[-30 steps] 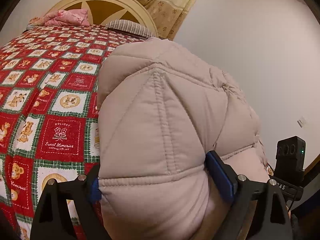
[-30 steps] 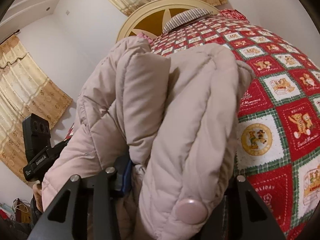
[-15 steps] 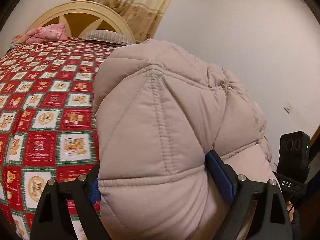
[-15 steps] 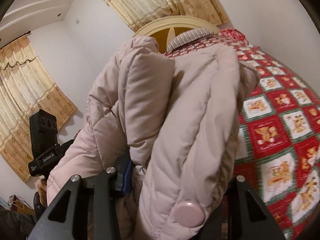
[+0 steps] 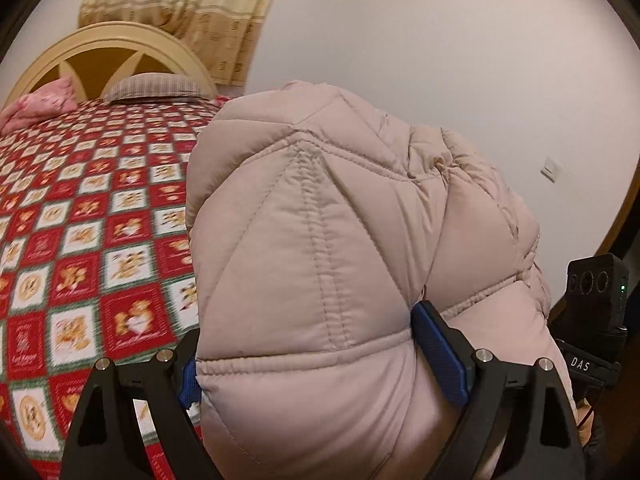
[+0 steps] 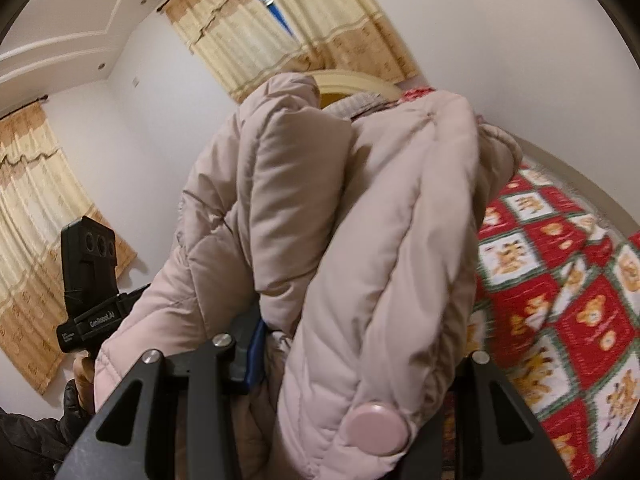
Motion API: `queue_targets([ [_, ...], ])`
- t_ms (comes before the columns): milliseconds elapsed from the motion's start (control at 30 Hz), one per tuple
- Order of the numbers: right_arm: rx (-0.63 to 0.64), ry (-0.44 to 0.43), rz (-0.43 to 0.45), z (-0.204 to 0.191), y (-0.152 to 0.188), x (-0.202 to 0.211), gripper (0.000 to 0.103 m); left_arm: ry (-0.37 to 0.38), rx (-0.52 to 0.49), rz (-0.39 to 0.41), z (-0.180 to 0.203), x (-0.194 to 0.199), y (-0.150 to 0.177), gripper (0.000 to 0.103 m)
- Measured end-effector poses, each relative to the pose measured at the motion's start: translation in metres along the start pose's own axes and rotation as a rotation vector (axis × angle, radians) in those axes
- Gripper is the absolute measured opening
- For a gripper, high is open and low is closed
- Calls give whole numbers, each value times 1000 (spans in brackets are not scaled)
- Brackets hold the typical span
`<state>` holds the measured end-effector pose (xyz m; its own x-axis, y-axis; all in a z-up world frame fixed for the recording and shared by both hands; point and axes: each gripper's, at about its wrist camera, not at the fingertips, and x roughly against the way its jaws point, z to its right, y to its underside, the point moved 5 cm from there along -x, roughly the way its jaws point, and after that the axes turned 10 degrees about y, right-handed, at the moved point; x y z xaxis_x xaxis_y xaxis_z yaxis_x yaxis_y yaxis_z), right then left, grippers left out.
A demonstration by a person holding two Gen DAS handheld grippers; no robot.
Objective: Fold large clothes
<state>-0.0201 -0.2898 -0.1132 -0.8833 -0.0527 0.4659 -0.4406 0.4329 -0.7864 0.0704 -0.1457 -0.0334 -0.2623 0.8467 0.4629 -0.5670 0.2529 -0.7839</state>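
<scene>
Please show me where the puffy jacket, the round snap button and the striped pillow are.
puffy jacket [image 5: 320,264]: left wrist view, on its quilted middle seam.
round snap button [image 6: 376,430]: right wrist view, on its pink face.
striped pillow [image 5: 156,87]: left wrist view, on its top.

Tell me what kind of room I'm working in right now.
Most likely a bedroom: a bed with a red patchwork quilt, an arched cream headboard with a striped pillow against it, and beige curtains on the walls.

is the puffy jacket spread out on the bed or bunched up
Bunched up. The jacket bulges in thick quilted folds between the pads of the left gripper and the right gripper, above the bedspread.
</scene>
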Motion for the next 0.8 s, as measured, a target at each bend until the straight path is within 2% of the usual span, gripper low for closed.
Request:
queue_targets([
  [467, -47, 122, 86, 34, -9, 9, 45, 62, -73, -51, 23, -78, -29, 90],
  [633, -38, 144, 101, 51, -24, -8, 45, 25, -74, -62, 17, -105, -40, 90],
  [800, -68, 152, 77, 84, -24, -44, 45, -70, -71, -118, -2, -152, -42, 90],
])
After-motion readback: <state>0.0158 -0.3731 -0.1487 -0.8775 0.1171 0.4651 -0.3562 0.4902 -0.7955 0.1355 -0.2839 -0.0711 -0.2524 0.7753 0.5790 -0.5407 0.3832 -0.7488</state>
